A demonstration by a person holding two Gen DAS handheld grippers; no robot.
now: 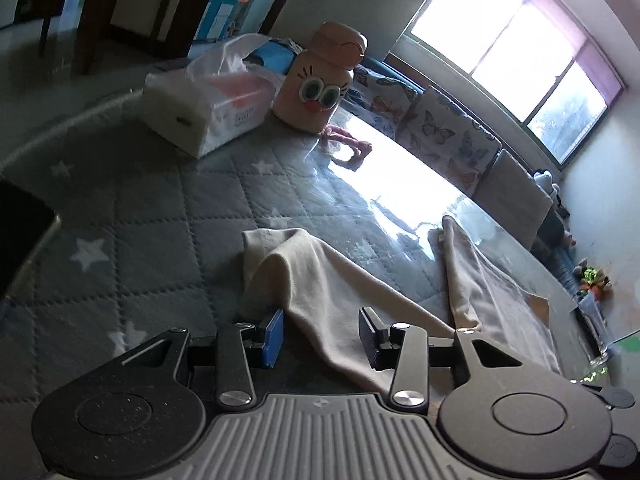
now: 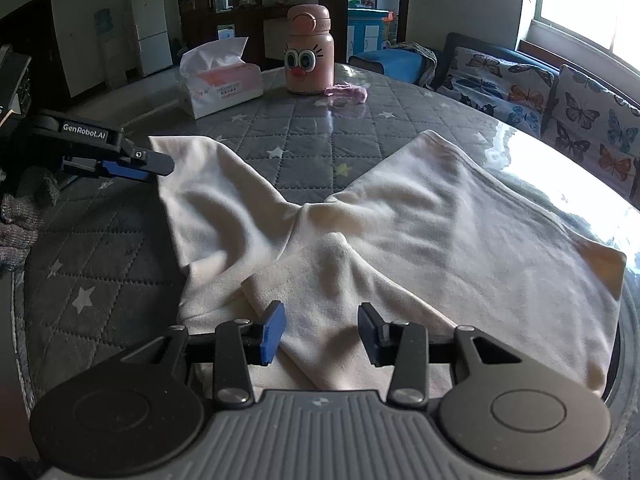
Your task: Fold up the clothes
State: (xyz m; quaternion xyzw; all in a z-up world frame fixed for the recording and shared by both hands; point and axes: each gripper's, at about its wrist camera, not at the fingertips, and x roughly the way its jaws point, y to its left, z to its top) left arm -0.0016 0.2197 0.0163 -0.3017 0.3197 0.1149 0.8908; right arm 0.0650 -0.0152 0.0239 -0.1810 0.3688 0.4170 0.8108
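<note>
A cream garment (image 2: 440,240) lies rumpled on the grey star-quilted table (image 2: 120,264), spread in two lobes that meet in a raised fold near me. My right gripper (image 2: 321,334) hovers over the near edge of that fold. Its jaws stand apart with cloth under and between them, and the pads do not press on it. My left gripper (image 2: 150,166) sits at the far left corner of the garment. In the left wrist view the left gripper (image 1: 322,338) is open, with a strip of the garment (image 1: 340,280) running loose between its fingers.
A tissue box (image 2: 220,84), a pink bottle with a cartoon face (image 2: 309,56) and a small pink cloth (image 2: 346,94) stand at the table's far side. A sofa with butterfly cushions (image 2: 520,88) runs along the right. A gloved hand (image 2: 24,208) holds the left gripper.
</note>
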